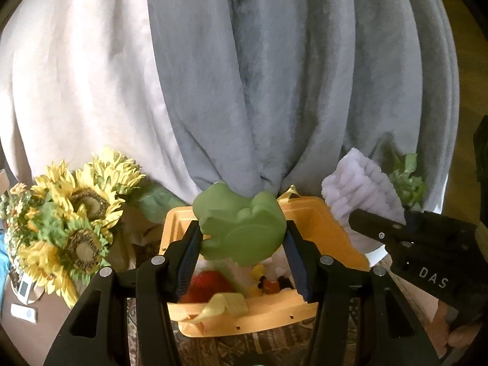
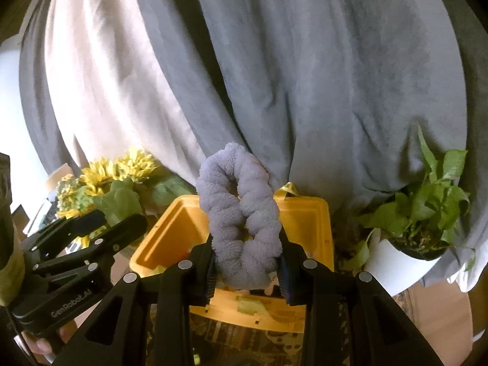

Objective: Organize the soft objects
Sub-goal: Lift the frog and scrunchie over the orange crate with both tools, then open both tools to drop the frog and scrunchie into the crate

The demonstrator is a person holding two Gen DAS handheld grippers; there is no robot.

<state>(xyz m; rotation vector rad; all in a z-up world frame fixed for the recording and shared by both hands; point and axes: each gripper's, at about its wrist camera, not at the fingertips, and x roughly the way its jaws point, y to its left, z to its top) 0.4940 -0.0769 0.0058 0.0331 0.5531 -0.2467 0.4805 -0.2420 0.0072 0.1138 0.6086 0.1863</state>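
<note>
A soft green frog-shaped toy [image 1: 241, 228] is pinched between the pads of the left gripper [image 1: 242, 262], held just above an open yellow bin [image 1: 323, 222] that already contains a red plush piece [image 1: 210, 285] and other small soft things. Beside it, the right gripper [image 2: 247, 270] pinches a lilac twisted fluffy scrunchie [image 2: 241, 222] over the same bin. Both grips catch only the lower part of each object, so either could squash, slip and fall outside the rim. The grippers sit close together and could collide. Sunflowers [image 1: 76, 213] and a potted plant [image 2: 424, 210] flank the bin, and could be knocked.
</note>
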